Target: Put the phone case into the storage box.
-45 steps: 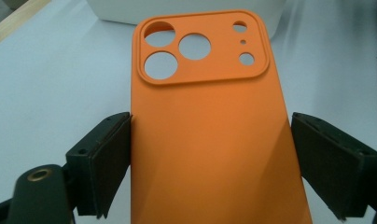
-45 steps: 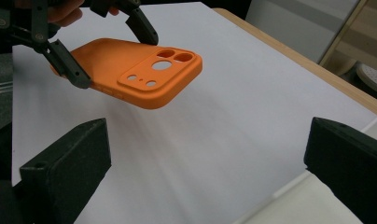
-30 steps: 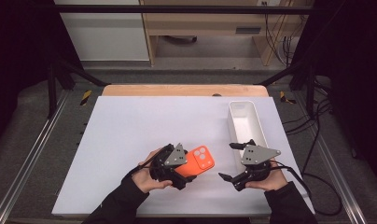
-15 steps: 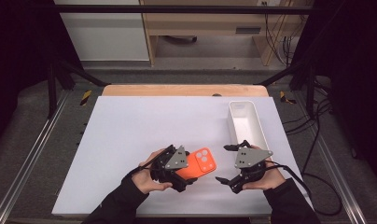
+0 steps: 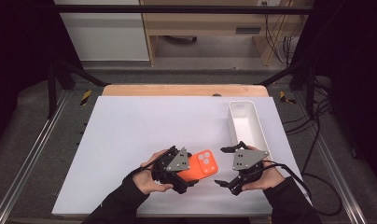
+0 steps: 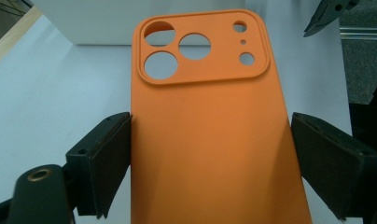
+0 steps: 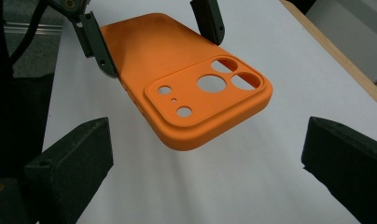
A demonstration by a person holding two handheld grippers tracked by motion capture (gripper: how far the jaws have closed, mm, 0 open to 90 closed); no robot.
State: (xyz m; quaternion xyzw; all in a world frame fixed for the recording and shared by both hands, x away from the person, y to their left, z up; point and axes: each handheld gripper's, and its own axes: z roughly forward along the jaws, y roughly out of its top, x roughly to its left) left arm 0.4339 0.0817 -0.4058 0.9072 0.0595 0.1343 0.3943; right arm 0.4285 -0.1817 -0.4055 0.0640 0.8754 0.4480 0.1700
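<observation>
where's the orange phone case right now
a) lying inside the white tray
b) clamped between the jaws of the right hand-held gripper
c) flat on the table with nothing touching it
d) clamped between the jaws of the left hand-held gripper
d: in the left gripper view the left hand-held gripper has a jaw pad on each long edge of the orange phone case, while the right hand-held gripper stands open, short of the case.

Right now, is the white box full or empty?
Empty. From the high view, the white box shows only its bare white floor and walls. The orange phone case is outside it, held in the left tool.
</observation>
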